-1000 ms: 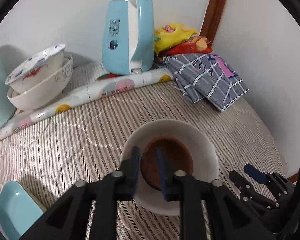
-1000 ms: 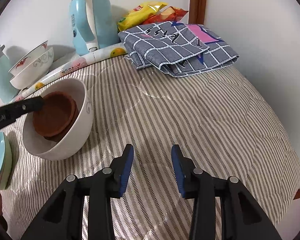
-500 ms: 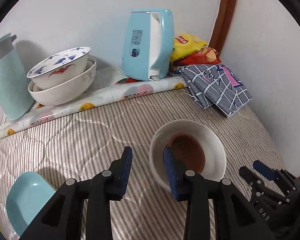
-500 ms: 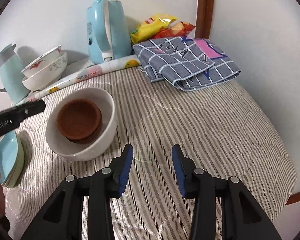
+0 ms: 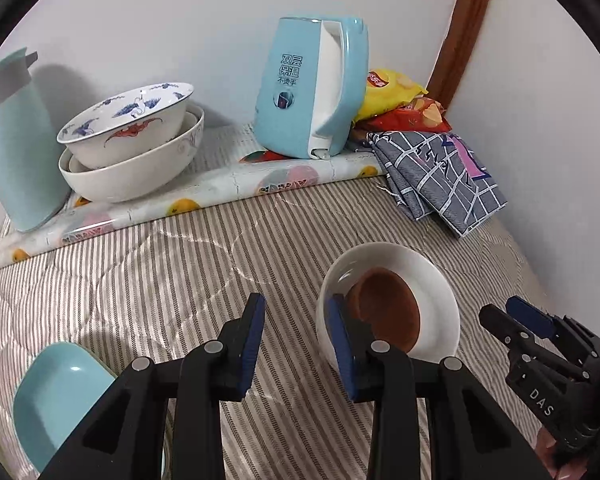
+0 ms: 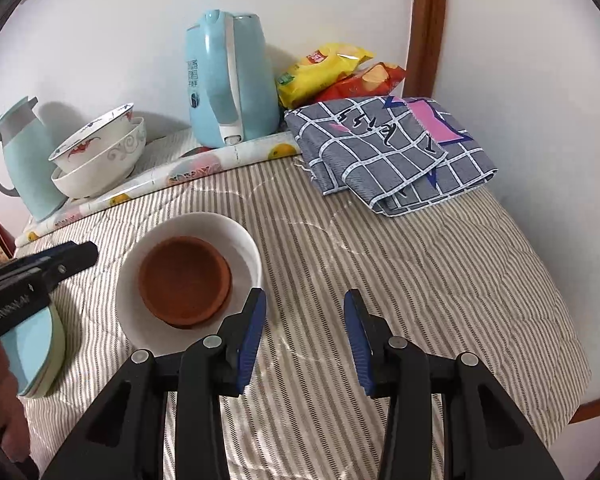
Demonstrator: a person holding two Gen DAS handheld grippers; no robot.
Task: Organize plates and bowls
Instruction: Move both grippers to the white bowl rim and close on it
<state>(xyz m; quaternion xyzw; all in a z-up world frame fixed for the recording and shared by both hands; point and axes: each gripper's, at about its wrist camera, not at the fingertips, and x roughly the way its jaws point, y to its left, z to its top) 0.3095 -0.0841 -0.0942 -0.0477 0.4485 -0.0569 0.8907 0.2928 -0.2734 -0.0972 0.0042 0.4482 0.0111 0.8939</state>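
Right wrist view alone shows teal plates stacked, brown dish in white bowl, both jaws spread.

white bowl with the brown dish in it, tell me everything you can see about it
The white bowl looks like plain glazed ceramic, round and deep, with no pattern showing. It stands upright on the striped quilt, and a brown terracotta-like dish sits inside, leaning toward one wall. Nothing grips it: the left gripper and right gripper hang open beside its rim.

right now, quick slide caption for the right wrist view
Open right gripper hovers beside white bowl holding brown dish on striped quilt.
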